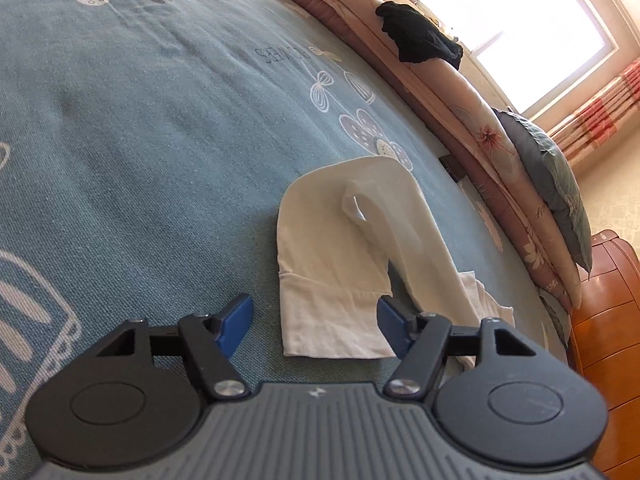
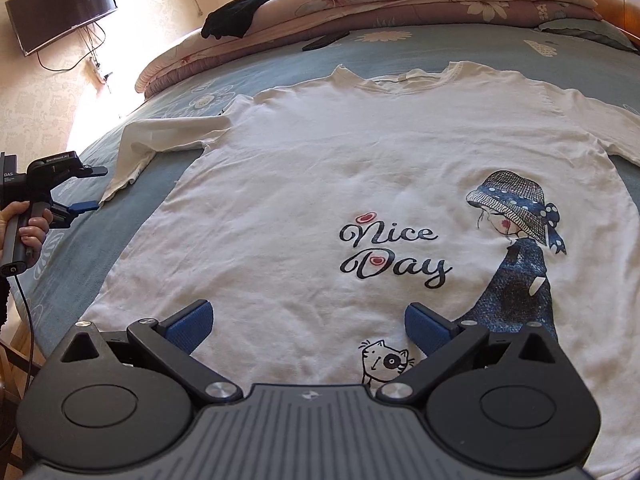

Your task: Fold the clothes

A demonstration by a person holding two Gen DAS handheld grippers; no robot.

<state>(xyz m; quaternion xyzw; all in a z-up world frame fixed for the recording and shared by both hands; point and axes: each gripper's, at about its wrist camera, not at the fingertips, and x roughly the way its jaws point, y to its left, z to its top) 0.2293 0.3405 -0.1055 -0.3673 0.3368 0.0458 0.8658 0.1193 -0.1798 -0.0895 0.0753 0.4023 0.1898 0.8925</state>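
A white T-shirt (image 2: 320, 168) with a "Nice Day" print and a girl in a hat lies spread face up on the blue-green bed sheet (image 2: 440, 48). Its left sleeve (image 1: 340, 240) lies bent on the sheet, cuff end toward me. My left gripper (image 1: 316, 324) is open just above that cuff, and the cuff's edge shows between the blue pads (image 1: 236, 320) without being pinched. In the right wrist view a hand (image 2: 28, 224) holds the left gripper (image 2: 90, 188) right beside the sleeve end. My right gripper (image 2: 308, 326) is open over the shirt's lower hem, holding nothing.
Folded floral quilts (image 2: 400, 4) line the far side of the bed, with a black garment (image 1: 420, 36) draped on them and a grey pillow (image 1: 552, 168). A dark flat device (image 2: 326, 40) lies on the sheet. A wooden cabinet (image 1: 608, 320), a window (image 1: 520, 20) and a wall TV (image 2: 64, 8) surround the bed.
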